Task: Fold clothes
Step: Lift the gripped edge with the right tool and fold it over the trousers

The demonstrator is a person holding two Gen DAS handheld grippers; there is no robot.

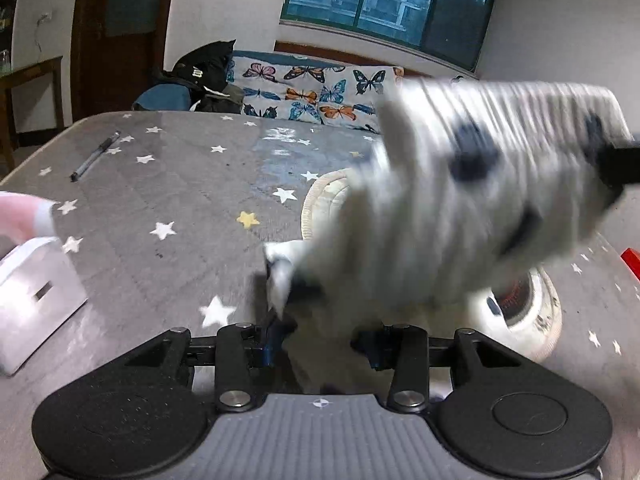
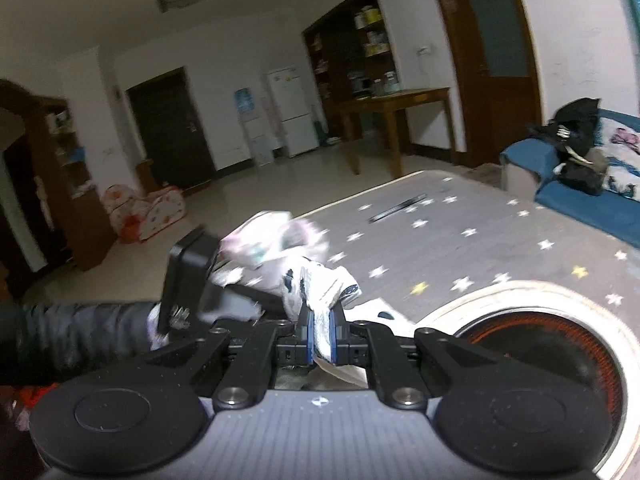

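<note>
A white garment [image 1: 460, 200] with dark spots hangs blurred above the table, stretched between the two grippers. My left gripper [image 1: 322, 340] is open, its fingers wide apart, and a lower corner of the garment [image 1: 280, 276] dangles just above its left finger. At the right edge of the left wrist view, the right gripper [image 1: 616, 168] holds the garment's upper edge. In the right wrist view, my right gripper [image 2: 320, 320] is shut on a bunch of the white cloth [image 2: 320, 284]. The left gripper's black housing [image 2: 188, 280] and a dark sleeve [image 2: 80, 332] show beyond it.
The table wears a grey cloth with stars [image 1: 180, 200]. A round white heater with a red coil [image 2: 540, 360] lies under the garment. A pen [image 1: 94, 156] lies at the far left, a white box [image 1: 36, 292] at the near left. A butterfly-print sofa [image 1: 312, 92] stands behind.
</note>
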